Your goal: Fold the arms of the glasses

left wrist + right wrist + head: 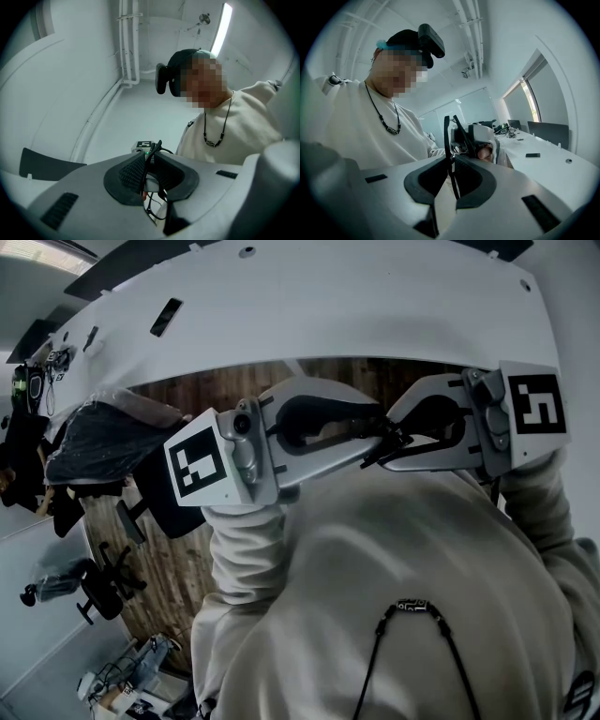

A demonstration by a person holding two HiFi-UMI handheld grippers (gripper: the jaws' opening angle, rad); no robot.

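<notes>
Mid-fold, by the look of it. Holding the glasses [382, 439] in the air at the centre of the head view, just above the sweater [412, 540]. On the right gripper [451, 164], jaws clenched on a thin black arm; on the left gripper [149, 161], jaws slightly parted around the frame, not pressing. Hard to tell whether either arm lies flat yet; probably folding left to finish

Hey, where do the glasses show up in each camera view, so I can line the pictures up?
Head view: glasses just above centre.
Left gripper view: glasses low centre, between the jaws.
Right gripper view: glasses centre, between the jaws.
Shared landmark: the person's necklace.
</notes>
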